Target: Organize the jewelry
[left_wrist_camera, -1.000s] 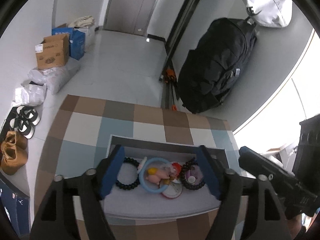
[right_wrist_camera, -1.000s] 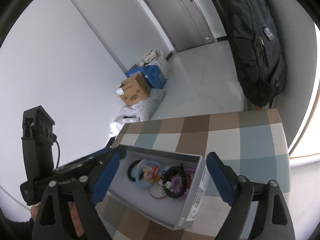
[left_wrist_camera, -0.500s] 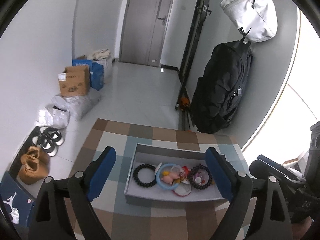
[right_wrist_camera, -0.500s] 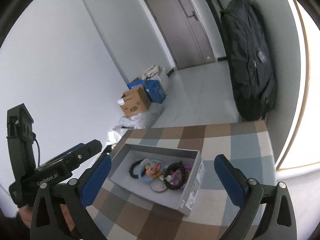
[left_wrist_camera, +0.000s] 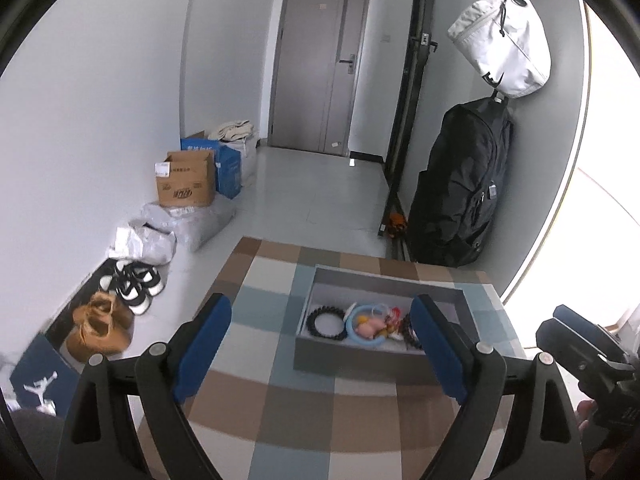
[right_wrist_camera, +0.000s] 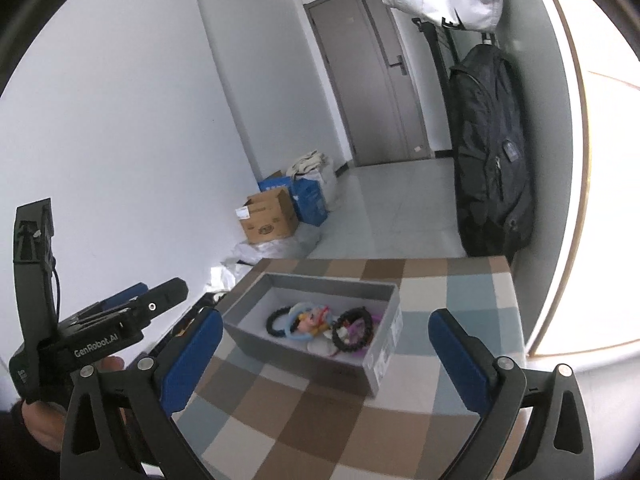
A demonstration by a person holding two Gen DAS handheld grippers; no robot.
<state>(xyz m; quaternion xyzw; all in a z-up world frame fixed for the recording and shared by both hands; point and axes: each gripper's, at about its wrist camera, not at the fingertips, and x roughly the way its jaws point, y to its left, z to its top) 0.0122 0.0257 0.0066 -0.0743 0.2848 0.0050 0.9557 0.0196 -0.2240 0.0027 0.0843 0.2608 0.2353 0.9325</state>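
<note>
A grey open box (left_wrist_camera: 304, 350) (right_wrist_camera: 382, 360) stands on the checked tablecloth. Inside lie a black bead bracelet (left_wrist_camera: 326, 323) (right_wrist_camera: 276, 320), a light blue ring (left_wrist_camera: 354, 328) (right_wrist_camera: 294, 322) with a small pink and yellow toy on it, and a dark bracelet (right_wrist_camera: 354, 332) at the right end. My left gripper (left_wrist_camera: 320, 354) is open and empty, held back from the box on its near left side. My right gripper (right_wrist_camera: 326, 358) is open and empty, back from the box's near right corner.
The checked table (left_wrist_camera: 256, 420) ends at a far edge over the floor. Cardboard boxes (left_wrist_camera: 186, 178), bags and shoes (left_wrist_camera: 134, 284) lie along the left wall. A black backpack (left_wrist_camera: 464, 188) and a white bag (left_wrist_camera: 504, 40) hang at the right.
Both grippers have pulled back and up from the box, which now looks smaller and farther. The jewelry in the box has not moved.
</note>
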